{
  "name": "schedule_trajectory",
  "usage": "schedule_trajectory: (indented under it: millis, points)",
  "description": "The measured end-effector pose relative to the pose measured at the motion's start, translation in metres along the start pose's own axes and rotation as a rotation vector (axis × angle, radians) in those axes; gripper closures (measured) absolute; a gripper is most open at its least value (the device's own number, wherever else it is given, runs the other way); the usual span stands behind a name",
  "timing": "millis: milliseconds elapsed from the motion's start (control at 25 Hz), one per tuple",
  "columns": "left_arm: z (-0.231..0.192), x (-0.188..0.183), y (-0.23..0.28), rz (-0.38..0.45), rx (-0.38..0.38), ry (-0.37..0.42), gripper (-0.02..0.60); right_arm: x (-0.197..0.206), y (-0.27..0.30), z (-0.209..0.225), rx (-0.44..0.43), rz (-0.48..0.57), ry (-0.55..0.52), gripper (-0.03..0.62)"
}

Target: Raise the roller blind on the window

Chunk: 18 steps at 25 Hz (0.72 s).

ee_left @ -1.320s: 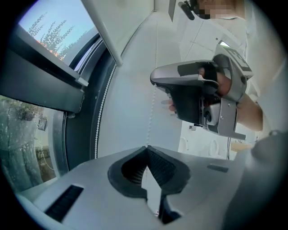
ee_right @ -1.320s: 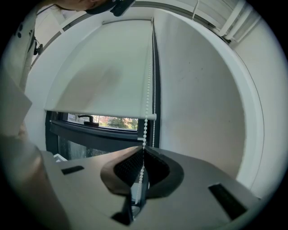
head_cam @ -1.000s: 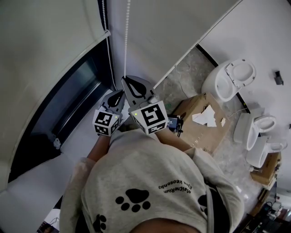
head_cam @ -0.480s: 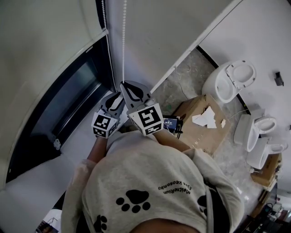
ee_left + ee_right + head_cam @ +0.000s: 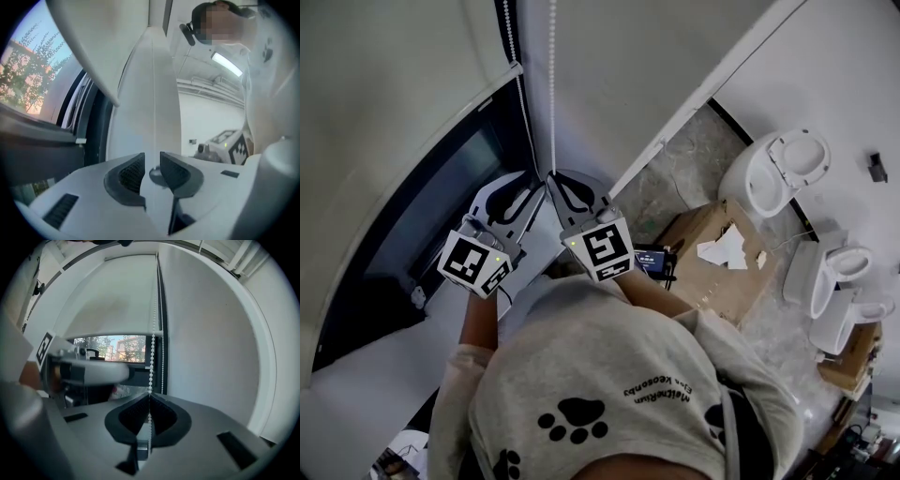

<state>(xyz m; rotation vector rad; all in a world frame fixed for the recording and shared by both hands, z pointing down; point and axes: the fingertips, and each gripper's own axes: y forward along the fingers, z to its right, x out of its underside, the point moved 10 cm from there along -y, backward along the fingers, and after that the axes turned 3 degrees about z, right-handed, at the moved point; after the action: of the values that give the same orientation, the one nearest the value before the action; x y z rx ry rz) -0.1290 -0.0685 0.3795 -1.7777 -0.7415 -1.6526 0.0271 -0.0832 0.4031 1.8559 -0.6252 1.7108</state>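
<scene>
A: White plastic bead chain (image 5: 152, 357): the right gripper (image 5: 150, 404) is clenched on one strand. In the right gripper view the strand runs from its jaws up to 12 o'clock.

B: And the left gripper (image 5: 152, 169)?

A: Its jaws have just been opening and are now released, with the pads apart. A thin pale line drops into the gap, probably the second strand. Nothing presses on it.

B: Where's the blind?

A: The pale fabric roller blind (image 5: 117, 301) covers the upper part of the dark-framed window (image 5: 110, 350). Its bottom rail is at 11 o'clock from the right jaws, with glass and trees showing beneath. It looks well short of raised.

B: What could go wrong?

A: The right gripper has the only hold. If beads slide through its pads, the blind's weight could run it down. If the left closes on the wrong strand, pulling would lower the blind. Closing off-centre could miss the thin chain altogether. A sideways tug might jam beads at the top, which is out of view.
</scene>
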Motion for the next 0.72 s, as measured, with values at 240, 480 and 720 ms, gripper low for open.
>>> schedule_trajectory:
  millis: [240,480,720]
  points:
    - [0.002,-0.061,0.017,0.036,0.053,-0.003,0.486,0.003,0.001,0.0,-0.008,-0.013,0.001,0.583]
    - [0.002,-0.106,0.037,0.082,0.047,0.008,0.486,0.002,-0.002,-0.003,-0.019,-0.018,0.012,0.585]
    - [0.003,-0.125,0.047,0.044,0.034,0.054,0.565,0.002,0.001,-0.003,-0.014,-0.014,-0.016,0.585]
